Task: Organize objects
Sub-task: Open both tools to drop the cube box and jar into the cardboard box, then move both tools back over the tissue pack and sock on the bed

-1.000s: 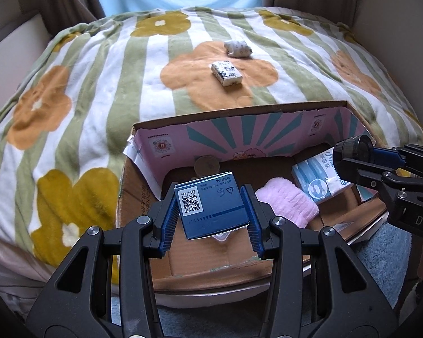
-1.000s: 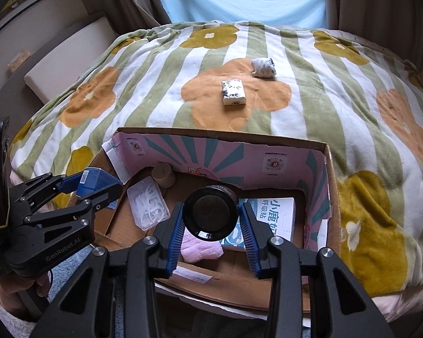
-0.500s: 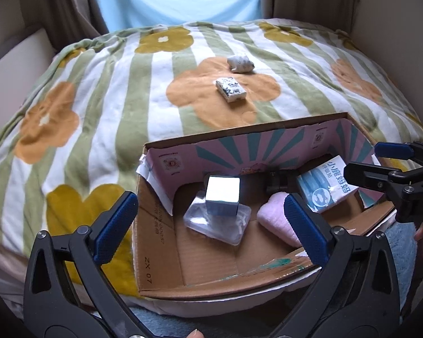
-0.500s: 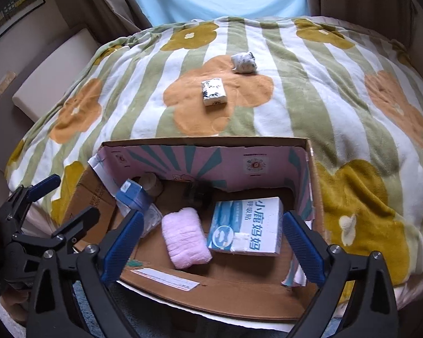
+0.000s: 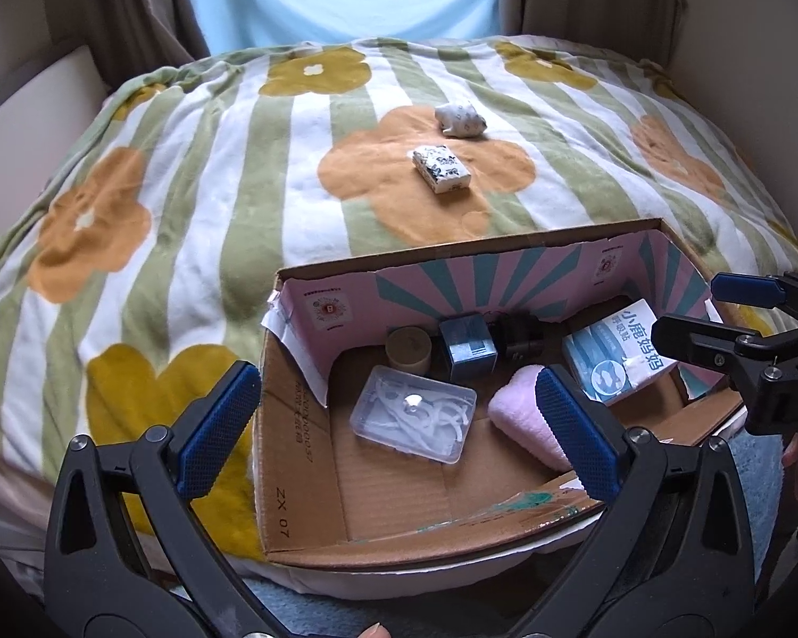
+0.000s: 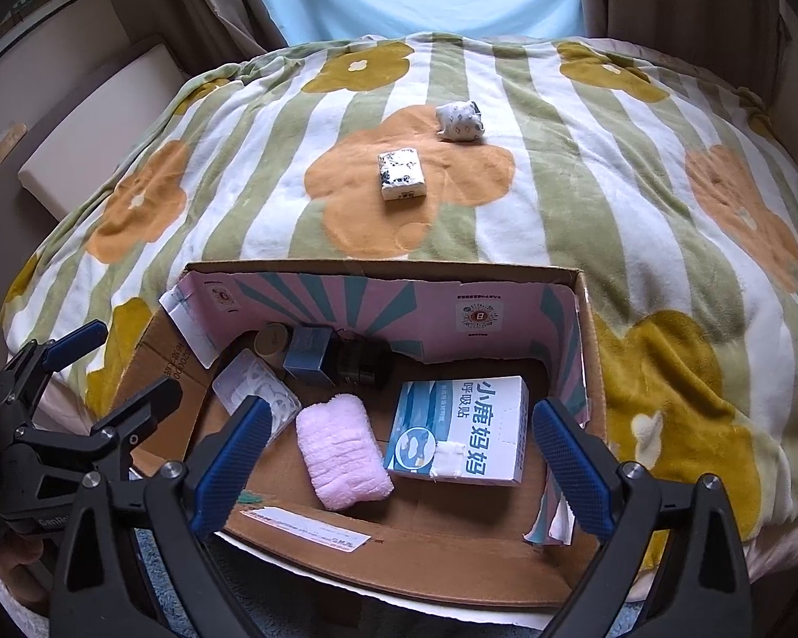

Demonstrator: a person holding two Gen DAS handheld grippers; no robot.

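Note:
An open cardboard box [image 5: 303, 457] [image 6: 590, 351] sits at the near edge of the bed. In it lie a clear plastic case [image 5: 412, 420] [image 6: 255, 388], a blue carton [image 5: 467, 353] [image 6: 308, 353], a black jar [image 5: 521, 332] [image 6: 364, 361], a tan cylinder [image 5: 408, 348], a pink towel [image 5: 526, 422] [image 6: 343, 457] and a white-blue box [image 5: 617, 356] [image 6: 463, 430]. My left gripper [image 5: 399, 436] is open and empty above the box's near side. My right gripper [image 6: 396, 465] is open and empty above the box.
On the flowered blanket [image 5: 186, 170] beyond the box lie a patterned white packet [image 5: 441, 169] [image 6: 401, 174] and a crumpled white bundle [image 5: 460, 119] [image 6: 458, 119]. Curtains and a window stand behind the bed. A pale bench [image 6: 96, 127] is at the left.
Both grippers opened, releasing the blue carton and the black jar into the box. Both have drawn back and up since.

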